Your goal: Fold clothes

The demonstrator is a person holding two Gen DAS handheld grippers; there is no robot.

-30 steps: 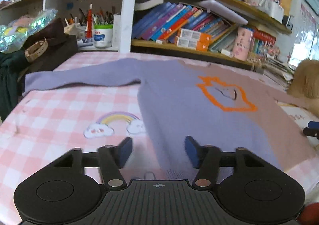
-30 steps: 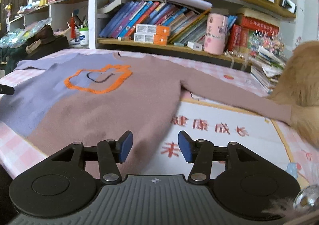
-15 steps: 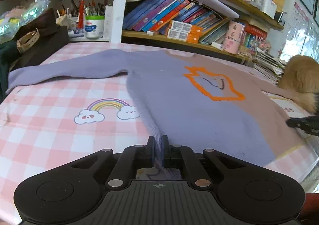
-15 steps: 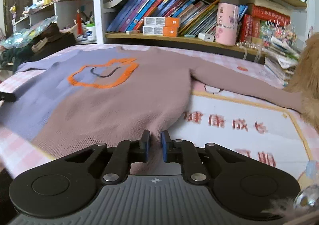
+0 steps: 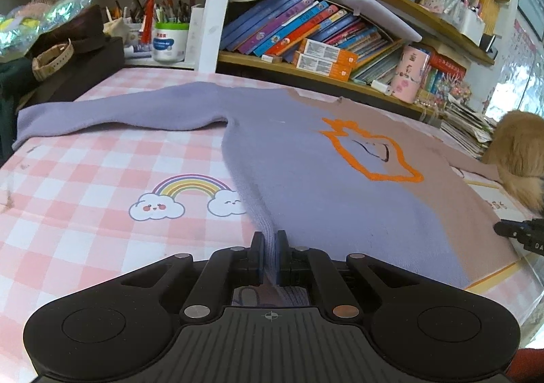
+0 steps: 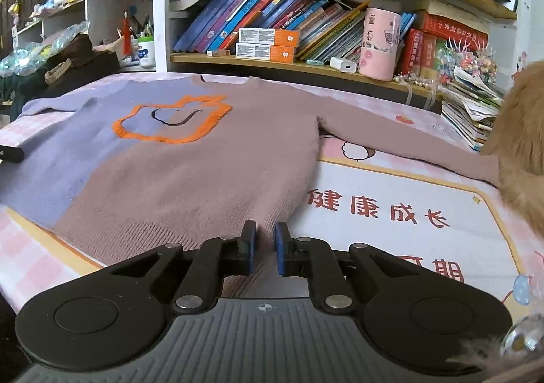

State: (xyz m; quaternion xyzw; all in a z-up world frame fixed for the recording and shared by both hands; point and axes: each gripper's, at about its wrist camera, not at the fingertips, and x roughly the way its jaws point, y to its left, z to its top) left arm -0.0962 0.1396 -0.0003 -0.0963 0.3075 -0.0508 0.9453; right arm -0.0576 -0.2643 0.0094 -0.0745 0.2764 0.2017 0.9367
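Down at the bottom centre of the left wrist view, the left gripper (image 5: 271, 255) had its jaws pinched tight on a ridge of the lilac hem corner of the sweater (image 5: 326, 186). That sweater lay flat, front up, across the pink checked cloth (image 5: 85, 213) on the table, its lilac half toward the left of the frame and its brown half toward the right, with an orange outlined motif (image 5: 370, 152) across the chest. One lilac sleeve (image 5: 119, 114) stretched out to the left edge. At the bottom centre of the right wrist view, the right gripper (image 6: 264, 252) was nearly closed, its blue pads clamping the ribbed brown hem corner. The brown sleeve (image 6: 408, 141) reached to the right, its cuff against a furry orange animal (image 6: 520, 145). Bookshelves (image 6: 306, 29) filled the upper part of both frames.
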